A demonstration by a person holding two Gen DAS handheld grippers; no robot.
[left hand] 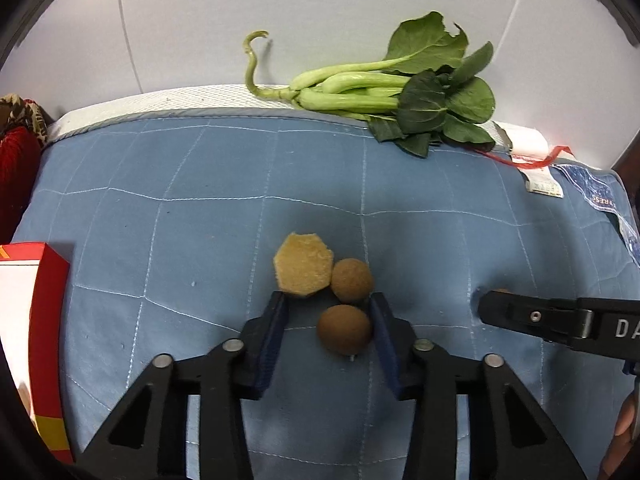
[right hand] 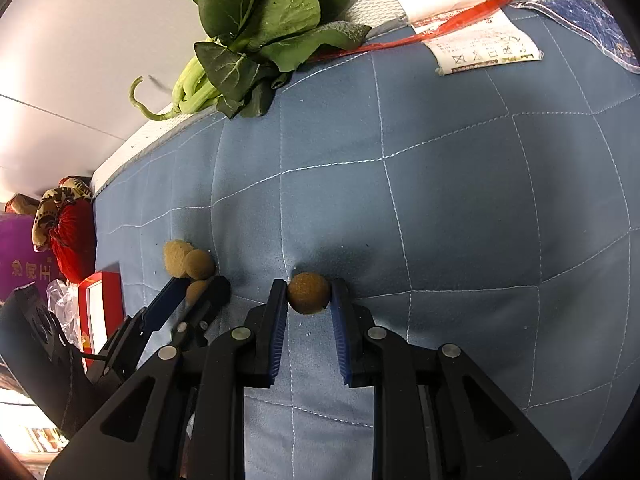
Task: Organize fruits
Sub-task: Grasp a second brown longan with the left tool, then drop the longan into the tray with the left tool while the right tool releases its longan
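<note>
On the blue quilted mattress (left hand: 160, 208), the left gripper (left hand: 329, 312) straddles a round brown fruit (left hand: 345, 330), fingers narrowed but not clearly pinching it; its neighbours, a second fruit (left hand: 352, 280) and a cut yellow piece (left hand: 303, 267), touch, likely gathered as a group. The right gripper (right hand: 309, 293) clamps another fruit (right hand: 309, 293) well apart. Being round, these fruits show no long axis.

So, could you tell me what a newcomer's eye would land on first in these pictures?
Probably the leafy greens lying at the far edge of the blue quilted mat. Next, the right gripper clamped on a small brown round fruit, and the left gripper straddling another fruit beside a cut tan piece.
</note>
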